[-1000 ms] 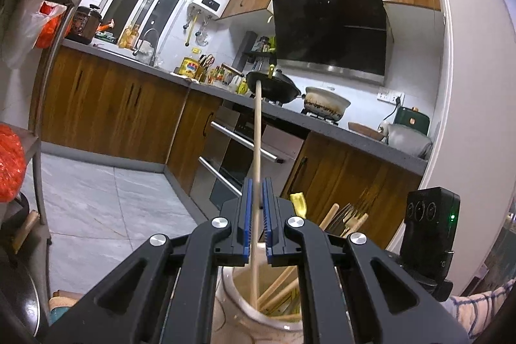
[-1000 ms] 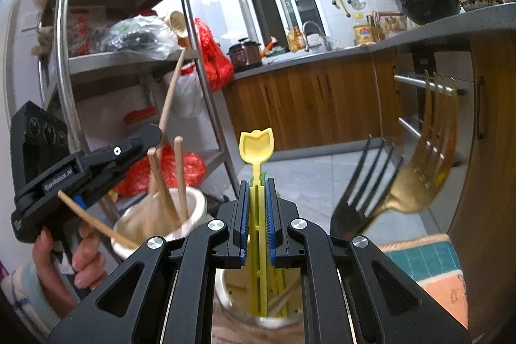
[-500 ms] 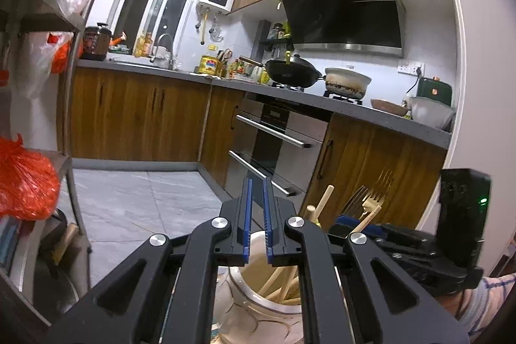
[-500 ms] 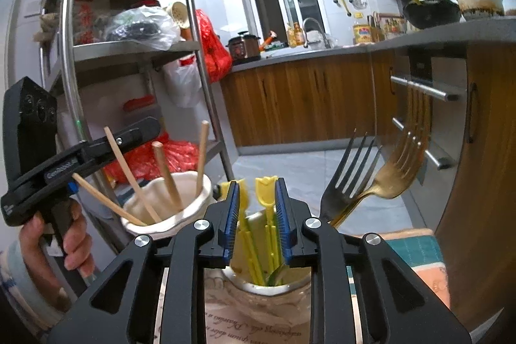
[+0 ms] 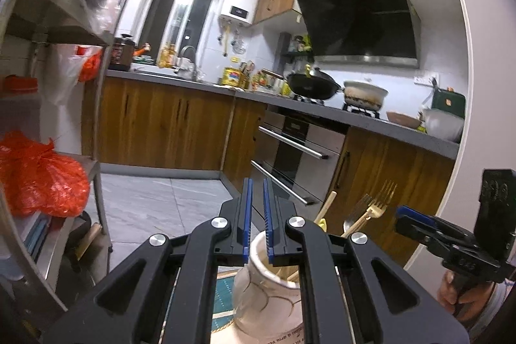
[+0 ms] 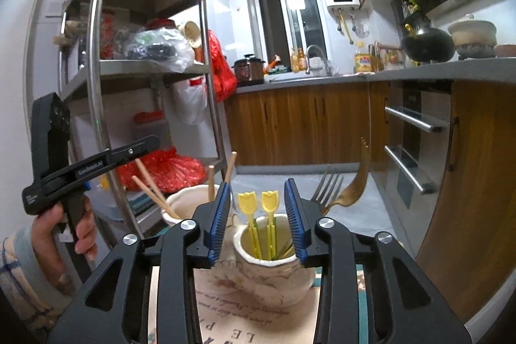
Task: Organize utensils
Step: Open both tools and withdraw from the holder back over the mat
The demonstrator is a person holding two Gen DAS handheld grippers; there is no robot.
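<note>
In the left wrist view my left gripper [image 5: 257, 215] is shut and empty, just above a cream pot [image 5: 264, 295] holding wooden chopsticks [image 5: 326, 206]. Beside it, forks [image 5: 371, 208] stick up from the other pot, and my right gripper [image 5: 403, 215] hangs at the right. In the right wrist view my right gripper [image 6: 258, 215] has its jaws opening and touches nothing. Two yellow tulip picks [image 6: 258, 205] stand beyond the jaws in a cream pot [image 6: 274, 273], along with a dark fork [image 6: 329, 186] and a gold fork [image 6: 358, 186]. The chopstick pot [image 6: 190, 205] is to its left, below my left gripper [image 6: 154, 142].
Both pots stand on a printed mat [image 6: 258, 321]. A steel shelf rack [image 6: 96, 86] with a red bag [image 6: 167, 170] rises on the left. Wooden cabinets [image 6: 300, 124] and an oven front [image 5: 290, 157] lie beyond, across a tiled floor [image 5: 154, 202].
My left gripper has let go of the long chopstick, which now rests in its pot, and pulled back. My right gripper released the yellow pick into the pot and spread its jaws.
</note>
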